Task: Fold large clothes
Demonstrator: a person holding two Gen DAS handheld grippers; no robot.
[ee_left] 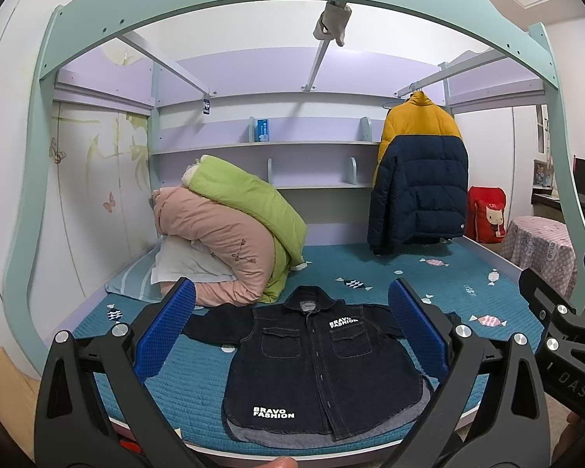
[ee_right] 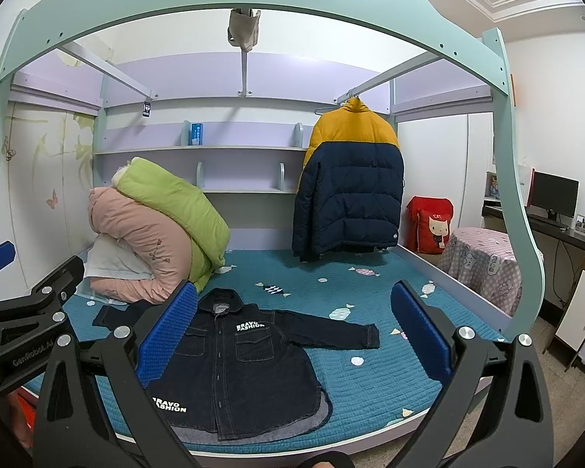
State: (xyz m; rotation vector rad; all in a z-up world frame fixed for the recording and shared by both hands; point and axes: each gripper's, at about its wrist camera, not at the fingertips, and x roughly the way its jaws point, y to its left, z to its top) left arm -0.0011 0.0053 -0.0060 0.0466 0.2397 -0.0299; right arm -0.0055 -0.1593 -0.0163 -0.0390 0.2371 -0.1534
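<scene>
Dark denim shirt (ee_left: 316, 366) lies flat, front up, sleeves spread, at the near edge of the bed (ee_left: 429, 284), collar toward the far edge. Left hand-held gripper (ee_left: 292, 335) released, fingers wide, above the shirt, not touching. Right hand-held gripper (ee_right: 294, 337) also released, empty. Rolled quilts (ee_left: 234, 234) sit at the bed's left side.
</scene>
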